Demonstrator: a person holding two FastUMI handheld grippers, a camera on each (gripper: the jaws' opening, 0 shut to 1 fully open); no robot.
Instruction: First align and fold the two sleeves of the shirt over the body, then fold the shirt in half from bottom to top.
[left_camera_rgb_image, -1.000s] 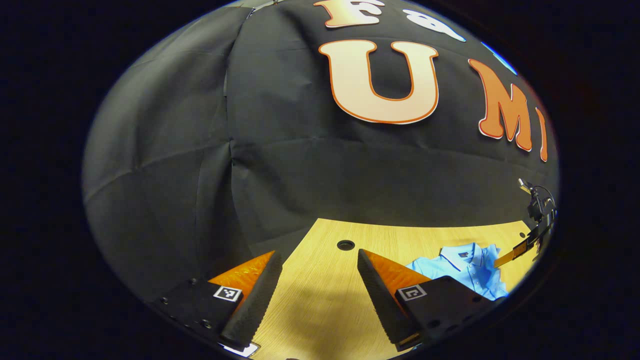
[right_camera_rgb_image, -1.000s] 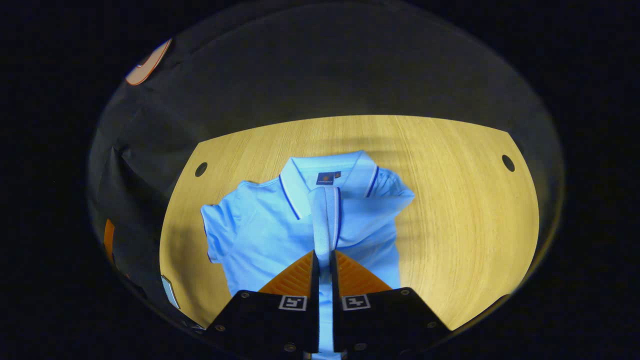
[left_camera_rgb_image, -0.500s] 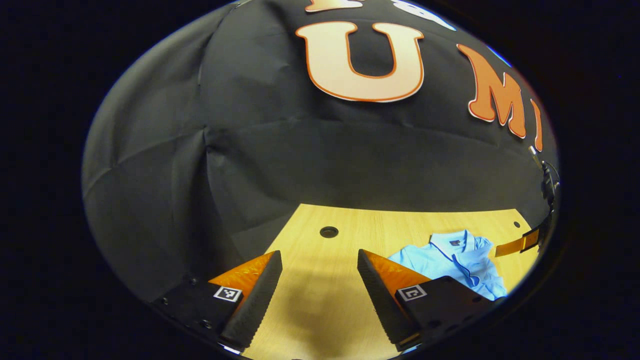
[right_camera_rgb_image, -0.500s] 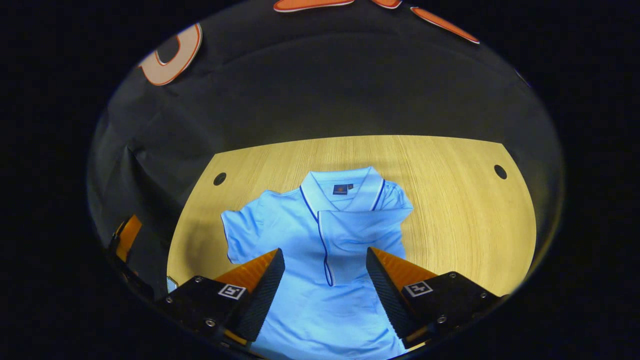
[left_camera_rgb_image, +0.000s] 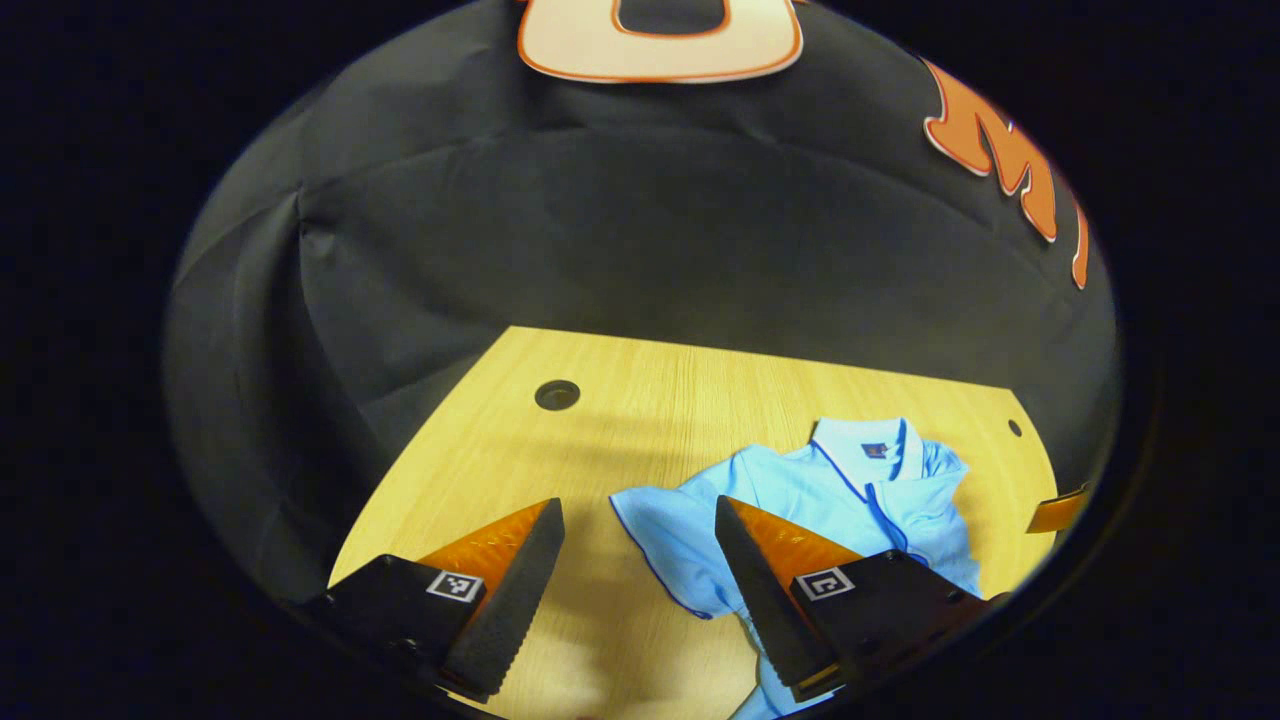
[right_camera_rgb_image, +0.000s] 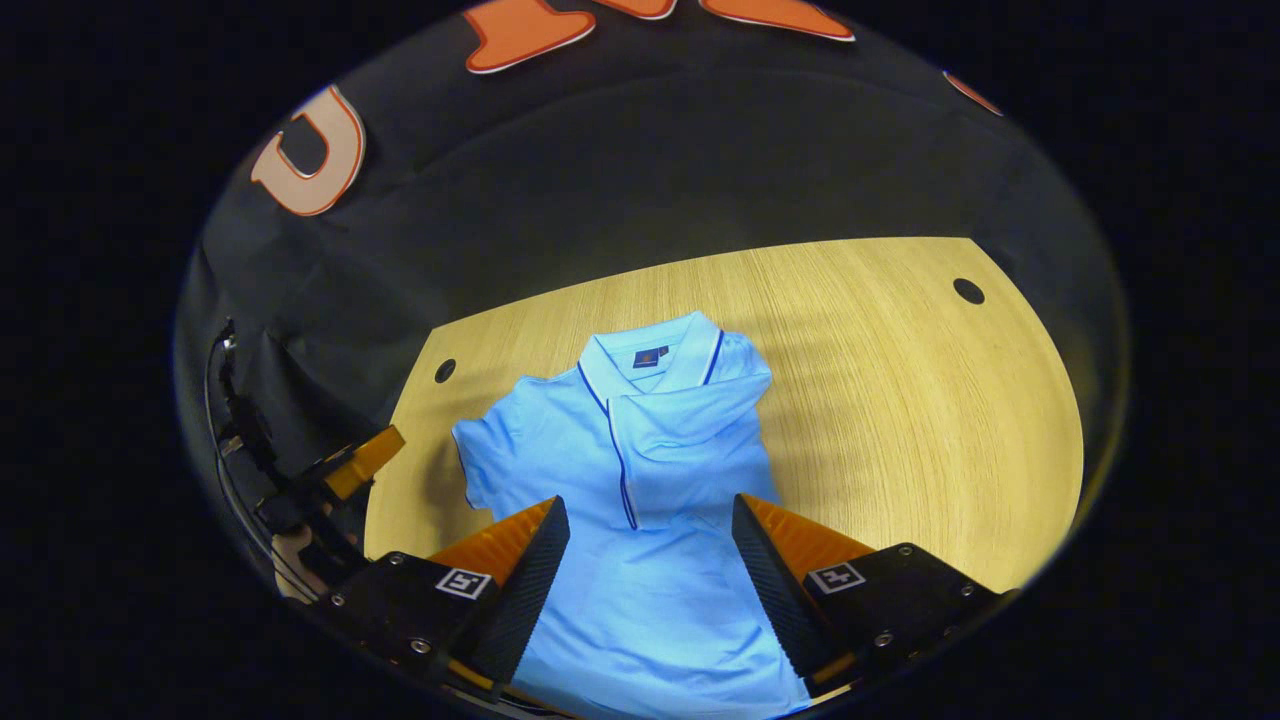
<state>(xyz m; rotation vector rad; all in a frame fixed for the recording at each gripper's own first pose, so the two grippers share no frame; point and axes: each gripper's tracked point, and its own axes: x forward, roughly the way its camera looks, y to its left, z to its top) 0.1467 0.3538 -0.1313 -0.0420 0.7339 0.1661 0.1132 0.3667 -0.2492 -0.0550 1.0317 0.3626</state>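
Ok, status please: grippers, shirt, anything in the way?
Both grippers, left and right, open, holding nothing. Shirt flat on table, one sleeve folded over, other sleeve out. Nothing blocking.

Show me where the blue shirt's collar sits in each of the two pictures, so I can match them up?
Left gripper view: the collar lies right of centre, near the table's far right edge.
Right gripper view: the collar lies near the middle, at the shirt's far end.
Shared landmark: the round hole in the table, left of the collar.
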